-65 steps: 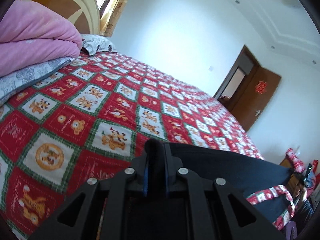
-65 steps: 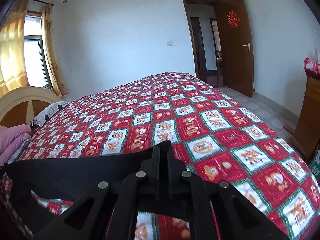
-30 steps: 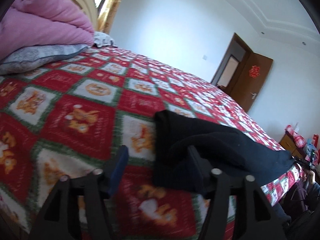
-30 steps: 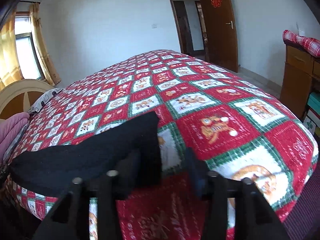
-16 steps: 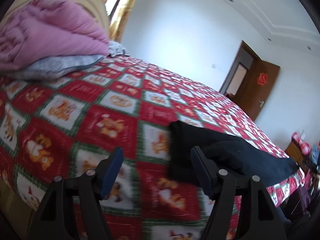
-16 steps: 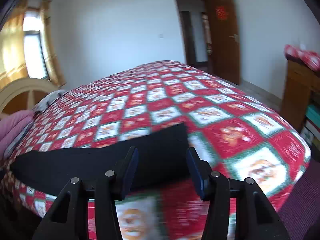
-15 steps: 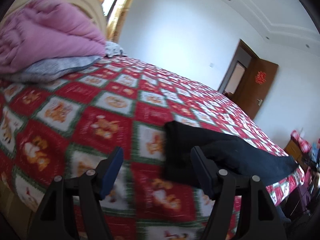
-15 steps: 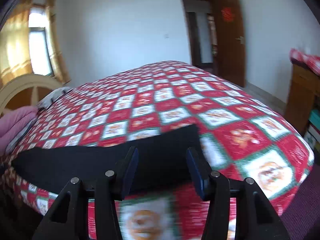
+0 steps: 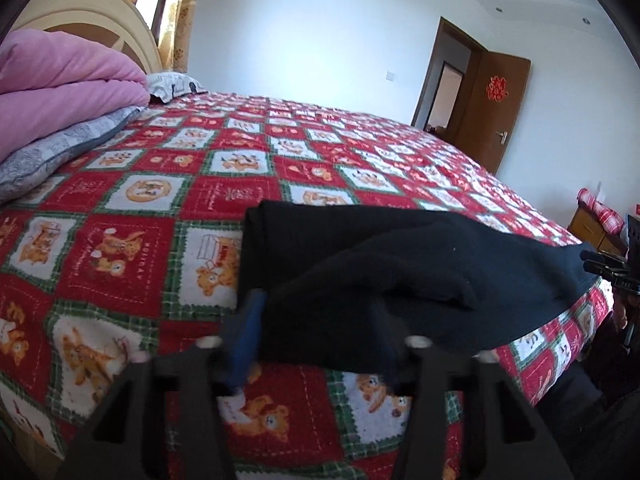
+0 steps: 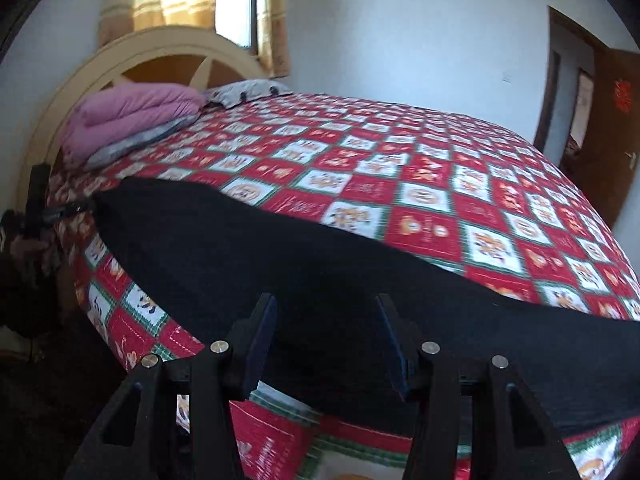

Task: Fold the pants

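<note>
- Black pants [image 9: 400,264] lie along the near edge of the bed [image 9: 280,152], doubled lengthwise, on the red patchwork quilt [image 10: 440,184].
- Two seconds ago both grippers were clamped on the cloth and held it up; now it rests flat and both are free of it.
- Left gripper [image 9: 320,336] has its jaws apart, straddling the near corner of the left end without pinching it.
- Right gripper [image 10: 326,336] also has its jaws apart, and since half a second ago it has swung from the right end to hover over the middle.
- By the look of it, the lengthwise fold is done and a crosswise fold comes next.
- Pink blanket [image 9: 68,76] sits far left, well clear.
</note>
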`<action>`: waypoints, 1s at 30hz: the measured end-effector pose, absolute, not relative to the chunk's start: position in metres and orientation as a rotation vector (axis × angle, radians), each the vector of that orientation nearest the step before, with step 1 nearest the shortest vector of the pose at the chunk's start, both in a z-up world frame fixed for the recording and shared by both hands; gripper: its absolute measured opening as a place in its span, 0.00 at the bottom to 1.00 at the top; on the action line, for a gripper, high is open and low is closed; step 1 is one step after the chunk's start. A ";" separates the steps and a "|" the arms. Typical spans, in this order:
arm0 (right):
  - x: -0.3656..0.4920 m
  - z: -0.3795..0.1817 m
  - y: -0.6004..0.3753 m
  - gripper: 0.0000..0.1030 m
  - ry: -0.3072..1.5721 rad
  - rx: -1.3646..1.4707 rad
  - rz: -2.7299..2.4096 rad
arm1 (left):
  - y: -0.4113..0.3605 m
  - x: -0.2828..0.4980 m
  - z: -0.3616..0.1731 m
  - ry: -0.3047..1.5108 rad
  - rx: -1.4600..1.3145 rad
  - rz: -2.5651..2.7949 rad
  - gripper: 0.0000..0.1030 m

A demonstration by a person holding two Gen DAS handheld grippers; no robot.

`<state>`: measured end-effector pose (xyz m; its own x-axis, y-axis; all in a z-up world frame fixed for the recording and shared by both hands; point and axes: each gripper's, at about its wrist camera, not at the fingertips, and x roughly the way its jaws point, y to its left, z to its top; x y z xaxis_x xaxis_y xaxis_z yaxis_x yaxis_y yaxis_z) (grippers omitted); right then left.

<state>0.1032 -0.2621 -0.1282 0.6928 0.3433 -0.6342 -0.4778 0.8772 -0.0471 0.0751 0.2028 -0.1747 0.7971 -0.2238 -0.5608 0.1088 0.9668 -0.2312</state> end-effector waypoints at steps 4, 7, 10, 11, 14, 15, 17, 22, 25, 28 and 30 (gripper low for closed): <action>0.109 -0.141 -0.240 0.50 0.675 -0.261 0.476 | 0.203 0.077 -0.183 0.651 -0.176 -0.172 0.15; 0.115 -0.150 -0.230 0.50 0.698 -0.284 0.485 | 0.207 0.072 -0.180 0.626 -0.194 -0.168 0.14; 0.116 -0.159 -0.220 0.50 0.720 -0.325 0.510 | 0.211 0.069 -0.174 0.598 -0.218 -0.187 0.13; 0.115 -0.162 -0.216 0.50 0.724 -0.342 0.520 | 0.212 0.068 -0.171 0.590 -0.222 -0.200 0.13; 0.113 -0.169 -0.204 0.50 0.727 -0.397 0.547 | 0.210 0.071 -0.168 0.588 -0.224 -0.204 0.13; 0.113 -0.172 -0.200 0.50 0.729 -0.414 0.551 | 0.209 0.072 -0.169 0.591 -0.223 -0.202 0.13; 0.114 -0.178 -0.191 0.50 0.741 -0.445 0.565 | 0.208 0.073 -0.170 0.596 -0.224 -0.204 0.13; 0.117 -0.190 -0.177 0.21 0.759 -0.498 0.562 | 0.212 0.074 -0.169 0.584 -0.239 -0.193 0.10; 0.118 -0.187 -0.175 0.05 0.767 -0.478 0.579 | 0.215 0.072 -0.162 0.556 -0.255 -0.200 0.09; 0.113 -0.174 -0.175 0.04 0.737 -0.465 0.577 | 0.215 0.069 -0.154 0.531 -0.253 -0.206 0.09; 0.110 -0.164 -0.178 0.04 0.712 -0.444 0.575 | 0.217 0.067 -0.150 0.515 -0.261 -0.211 0.09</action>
<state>0.1096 -0.1778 -0.1643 0.6162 0.3362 -0.7123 -0.6259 0.7579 -0.1838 0.0672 0.2169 -0.1505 0.8497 -0.2635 -0.4567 0.1331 0.9453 -0.2978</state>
